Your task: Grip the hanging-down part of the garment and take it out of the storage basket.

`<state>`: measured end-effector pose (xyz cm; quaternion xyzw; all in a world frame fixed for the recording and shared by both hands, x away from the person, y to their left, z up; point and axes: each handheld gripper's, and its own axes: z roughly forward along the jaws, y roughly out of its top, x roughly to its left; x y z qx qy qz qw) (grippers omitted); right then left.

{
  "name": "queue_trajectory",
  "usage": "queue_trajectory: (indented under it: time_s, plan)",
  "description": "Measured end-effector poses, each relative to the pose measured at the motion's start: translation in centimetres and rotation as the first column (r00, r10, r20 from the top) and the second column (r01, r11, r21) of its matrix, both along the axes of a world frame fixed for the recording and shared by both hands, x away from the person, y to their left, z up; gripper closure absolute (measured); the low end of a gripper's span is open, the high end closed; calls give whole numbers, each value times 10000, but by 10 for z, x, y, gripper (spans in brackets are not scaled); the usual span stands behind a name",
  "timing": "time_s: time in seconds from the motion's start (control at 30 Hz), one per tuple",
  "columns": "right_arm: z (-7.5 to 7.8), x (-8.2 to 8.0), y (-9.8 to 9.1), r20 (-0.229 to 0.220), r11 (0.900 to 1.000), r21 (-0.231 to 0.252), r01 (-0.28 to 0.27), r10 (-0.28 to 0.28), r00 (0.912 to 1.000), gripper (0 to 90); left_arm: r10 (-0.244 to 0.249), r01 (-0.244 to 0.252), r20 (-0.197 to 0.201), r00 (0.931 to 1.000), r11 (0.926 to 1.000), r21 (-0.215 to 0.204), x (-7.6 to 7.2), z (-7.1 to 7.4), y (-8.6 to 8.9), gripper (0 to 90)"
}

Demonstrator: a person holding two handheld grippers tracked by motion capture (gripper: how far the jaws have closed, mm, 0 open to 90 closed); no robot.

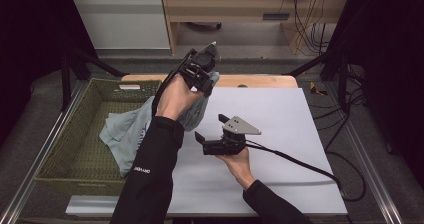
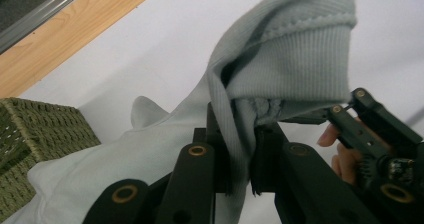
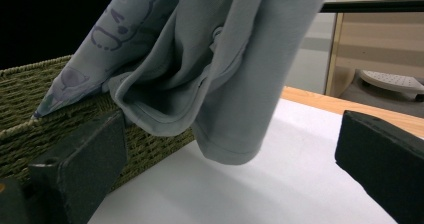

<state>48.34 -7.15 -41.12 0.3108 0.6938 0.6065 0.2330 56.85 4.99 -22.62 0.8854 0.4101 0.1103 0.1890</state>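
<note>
At the table's left edge stood a green woven basket [image 1: 75, 149], and part of a pale grey-blue garment [image 1: 125, 134] lay inside it, draped over the near rim. From there the cloth rose out of the basket to the left gripper [image 1: 202, 66], which a hand [image 1: 175, 96] in a black sleeve held raised above the far side of the table [image 1: 280, 109]. The basket held nothing else that could be made out.

Seen from the left gripper view, the jaws of the left gripper [image 2: 240, 159] were clamped tight on a bunched fold of the garment [image 2: 280, 59], just below a ribbed cuff or hem that stood up above them. The rest of the cloth fell away behind the jaws toward the basket [image 2: 35, 144].

Lower and nearer, the right gripper [image 1: 210, 129] was held just over the white tabletop, pointing left toward the hanging cloth. Its jaws stood wide apart with nothing between them. In the right gripper view the garment [image 3: 215, 69] hung straight ahead of the open jaws, a little beyond them and not touching either one, its lowest fold dangling just above the table [image 3: 260, 189]. A dark printed design showed on the cloth at upper left, above the basket [image 3: 30, 99] wall.
</note>
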Motion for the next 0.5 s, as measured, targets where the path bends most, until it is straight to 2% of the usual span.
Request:
queue_trajectory:
  time_s: [0.07,0.1,0.2,0.23,0.3,0.33,0.37,0.4,0.5]
  plan:
    - [0,2,9,-154,9998,157,-122,125,9998,10,0,0,4,10000,10000,-1,0,0,1,807]
    - [0,3,10,-101,9999,48,-124,124,9999,11,-11,11,-3,10000,10000,-1,0,0,1,807]
    - [1,5,14,-164,9998,110,-148,149,9998,11,-10,10,-5,10000,10000,-3,-1,0,1,807]
    - [2,7,20,-313,9994,318,-166,176,9994,12,-2,2,-1,10000,10000,3,-1,0,1,807]
    - [3,9,24,-309,9992,365,-140,152,9994,14,-8,8,0,10000,10000,-49,-1,0,1,807]
    - [3,11,24,-32,9998,118,-169,169,9999,17,-8,8,0,10000,10000,-49,-1,0,1,807]
    - [3,11,24,-32,9998,118,-169,169,9999,17,-20,20,-27,10000,10000,-42,-1,0,1,807]
    - [4,10,28,-329,9991,374,-219,232,9992,17,-34,34,-25,10000,10000,-11,-1,0,1,807]
    - [5,13,35,-262,9988,412,-271,282,9993,17,-35,35,-31,10000,10000,23,-1,0,1,807]
